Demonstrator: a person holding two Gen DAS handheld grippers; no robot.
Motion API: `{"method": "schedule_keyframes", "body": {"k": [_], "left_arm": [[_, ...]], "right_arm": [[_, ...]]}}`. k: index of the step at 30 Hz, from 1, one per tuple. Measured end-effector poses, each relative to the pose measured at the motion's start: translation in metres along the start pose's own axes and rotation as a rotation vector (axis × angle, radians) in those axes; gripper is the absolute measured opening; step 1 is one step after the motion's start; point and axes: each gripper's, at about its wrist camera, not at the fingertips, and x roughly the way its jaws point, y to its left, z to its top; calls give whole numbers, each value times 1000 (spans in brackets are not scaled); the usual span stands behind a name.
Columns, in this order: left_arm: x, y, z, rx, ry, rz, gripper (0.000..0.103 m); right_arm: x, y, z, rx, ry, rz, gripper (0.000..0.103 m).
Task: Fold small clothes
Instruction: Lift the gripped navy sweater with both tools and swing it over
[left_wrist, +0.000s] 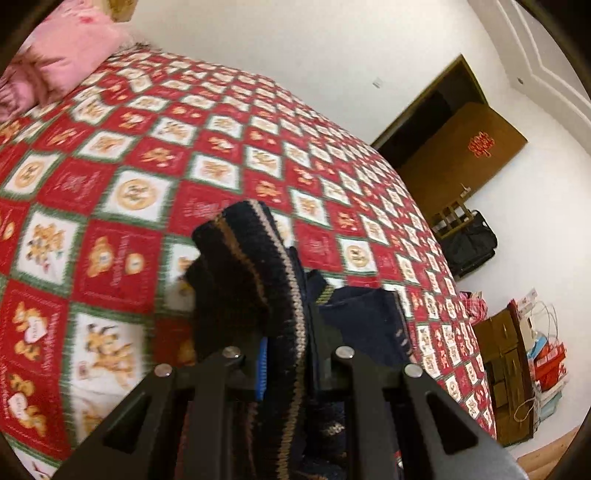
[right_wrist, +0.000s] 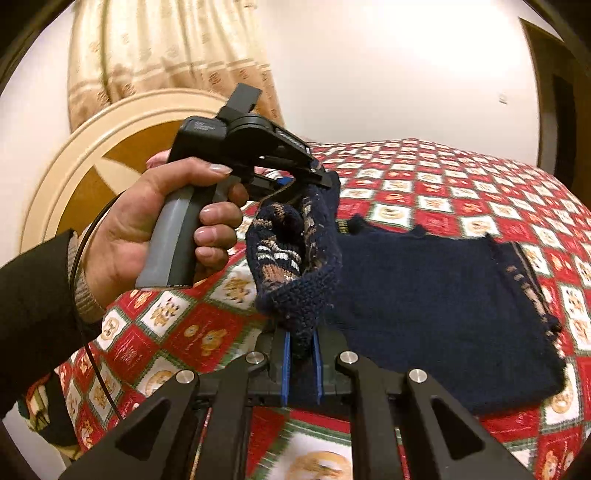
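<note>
While both grippers, left (right_wrist: 295, 184) and right (right_wrist: 301, 363), clamp its edge, the soft, probably light sweater (right_wrist: 424, 295) sags; corners suit gripping.

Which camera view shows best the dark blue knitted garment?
The right wrist view: the knitted garment lies mostly flat on the bedspread, its end lifted. The left wrist view shows only a bunched, striped edge.

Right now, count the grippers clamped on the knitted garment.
2. The left gripper pinches the navy knitted garment's lifted patterned edge; the right gripper clamps its near fold, above the patchwork bedspread.
</note>
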Motion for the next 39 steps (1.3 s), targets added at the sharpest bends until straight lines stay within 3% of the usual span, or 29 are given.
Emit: {"method": "schedule_keyframes", "body": {"k": [17,33,36,39], "left_arm": [[93,-113,-1,117,89,-21,18],[173,-179,-27,207,192,7,18],[190,-188,-35,239,216,38,20],[194,-201,-36,248,217,17,23]], "right_arm": [[-45,-137,-16,268,-39,-87,9],[-57,-220,-52,462,-5,-130,9],[-51,-234,-63,527,30,-117,9],[-50,-246,-73,593,45,-91,9]]}}
